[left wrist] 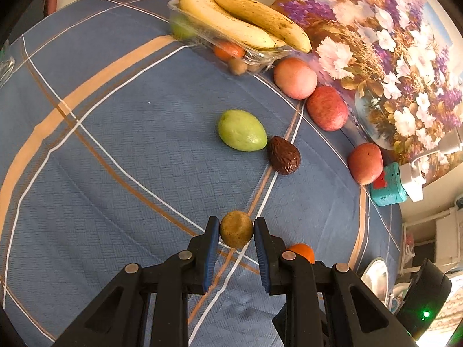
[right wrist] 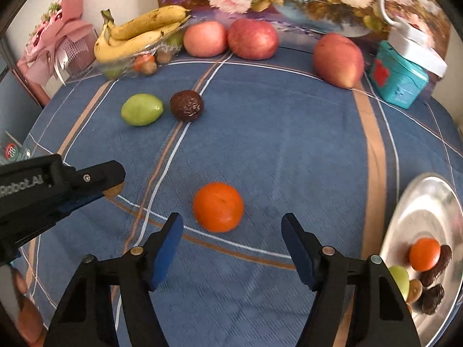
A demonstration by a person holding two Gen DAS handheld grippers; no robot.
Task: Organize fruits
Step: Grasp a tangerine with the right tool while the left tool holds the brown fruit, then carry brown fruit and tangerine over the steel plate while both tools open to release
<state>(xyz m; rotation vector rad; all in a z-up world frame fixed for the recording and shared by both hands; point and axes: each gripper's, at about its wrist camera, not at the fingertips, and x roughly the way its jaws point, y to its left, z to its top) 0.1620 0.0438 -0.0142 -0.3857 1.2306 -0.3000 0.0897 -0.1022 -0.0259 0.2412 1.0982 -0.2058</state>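
My left gripper [left wrist: 235, 227] is shut on a small round yellow-brown fruit [left wrist: 236, 232], held just above the blue tablecloth; from the right wrist view this gripper [right wrist: 111, 186] enters at the left with the fruit peeking out. My right gripper [right wrist: 232, 222] stands open above the cloth. An orange [right wrist: 217, 206] lies just ahead of its fingertips, and neither pad touches it. In the left wrist view the same orange [left wrist: 303, 252] shows partly behind the right finger. A green fruit [right wrist: 141, 109] and a dark wrinkled fruit [right wrist: 186, 105] lie side by side further back.
A metal plate [right wrist: 419, 202] at the right edge holds an orange, a green fruit and dark fruits. Three red apples [right wrist: 251, 42] line the back by a flower picture. Bananas [right wrist: 139, 34] lie on a clear tray with small fruits. A teal box [right wrist: 400, 75] stands back right.
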